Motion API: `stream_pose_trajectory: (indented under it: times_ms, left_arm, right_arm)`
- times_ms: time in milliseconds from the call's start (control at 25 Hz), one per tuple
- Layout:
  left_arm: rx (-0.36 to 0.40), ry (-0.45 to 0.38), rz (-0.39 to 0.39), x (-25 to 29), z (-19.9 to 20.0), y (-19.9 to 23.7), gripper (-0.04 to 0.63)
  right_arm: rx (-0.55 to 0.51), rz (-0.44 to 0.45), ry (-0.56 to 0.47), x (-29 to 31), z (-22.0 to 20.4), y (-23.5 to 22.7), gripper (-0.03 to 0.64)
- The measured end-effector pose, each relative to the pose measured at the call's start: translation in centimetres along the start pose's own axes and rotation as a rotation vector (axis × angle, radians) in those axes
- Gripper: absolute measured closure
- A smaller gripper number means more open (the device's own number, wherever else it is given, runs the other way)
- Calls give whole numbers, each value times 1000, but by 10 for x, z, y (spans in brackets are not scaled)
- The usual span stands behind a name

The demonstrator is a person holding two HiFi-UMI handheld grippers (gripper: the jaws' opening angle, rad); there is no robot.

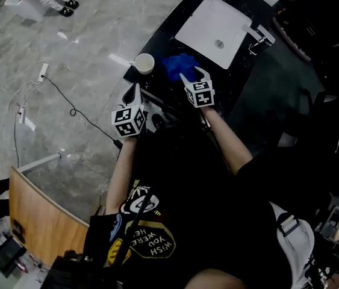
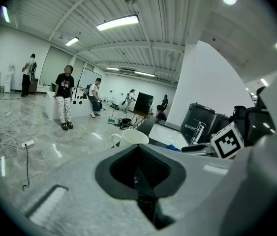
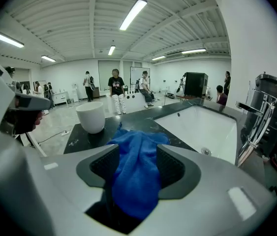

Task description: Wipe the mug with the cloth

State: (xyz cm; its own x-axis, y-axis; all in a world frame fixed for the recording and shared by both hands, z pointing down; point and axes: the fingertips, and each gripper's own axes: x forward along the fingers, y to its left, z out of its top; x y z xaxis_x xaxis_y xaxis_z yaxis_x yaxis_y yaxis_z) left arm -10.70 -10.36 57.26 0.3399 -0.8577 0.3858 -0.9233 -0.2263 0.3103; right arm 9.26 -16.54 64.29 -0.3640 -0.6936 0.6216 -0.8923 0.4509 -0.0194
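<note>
Cloth [image 3: 137, 186] lies loose between the right tongs [image 3: 137, 154], whose jaws stand apart and do not press it; wiping seems not yet begun. Next they must clamp it, while the left tongs [image 2: 140, 176], closed and empty, take the white mug [image 3: 91, 116] near it on the desk [image 3: 81, 142]. The sink [image 3: 202, 129] is close; nothing blocks.

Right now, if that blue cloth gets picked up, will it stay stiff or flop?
Probably floppy: the blue cloth lies crumpled in soft folds on the counter and drapes between the right gripper's jaws. It looks fluffy, so likely light and unlikely to slip.
</note>
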Motion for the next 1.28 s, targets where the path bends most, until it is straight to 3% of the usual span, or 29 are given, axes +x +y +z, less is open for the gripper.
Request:
stream_pose_trajectory:
  times_ms: [200, 320, 360, 440, 520, 640, 800, 880, 960, 1040, 1120, 1200, 1280]
  left_arm:
    - [2, 3, 8, 8, 3, -10, 592]
    - [3, 29, 6, 20, -3, -11, 592]
    - [2, 40, 6, 25, -6, -9, 592]
    - [-5, 61, 11, 33, -12, -5, 592]
    - [-15, 71, 25, 38, -15, 0, 592]
    - [-16, 65, 56, 41, -7, 13, 592]
    - [11, 68, 106, 53, 11, 37, 592]
    - [22, 91, 110, 63, 10, 43, 592]
    - [22, 109, 92, 73, 8, 43, 592]
    - [18, 111, 79, 81, 8, 39, 592]
    - [1, 107, 77, 83, 8, 38, 592]
    - [-17, 103, 73, 82, 9, 38, 592]
    - [-20, 96, 69, 82, 11, 36, 592]
  right_arm:
    - [10, 7, 115, 21, -23, -15, 337]
    - [-13, -1, 118, 24, -27, -15, 335]
    - [-38, 6, 117, 26, -26, -12, 363]
    - [-101, 45, 122, 28, -25, -2, 494]
    - [-110, 125, 123, 30, -25, 13, 506]
    - [-22, 207, 20, 30, 13, 22, 511]
    - [31, 160, -161, 30, 91, 16, 511]
    - [-35, 169, -112, 40, 88, 30, 511]
    - [-201, 235, -10, 45, 61, 62, 511]
    - [-396, 361, 31, 27, 38, 103, 509]
    - [-515, 509, 19, -1, 21, 137, 511]
    - [-513, 589, -13, -18, 19, 146, 511]
    - [-372, 551, -81, -18, 40, 124, 511]
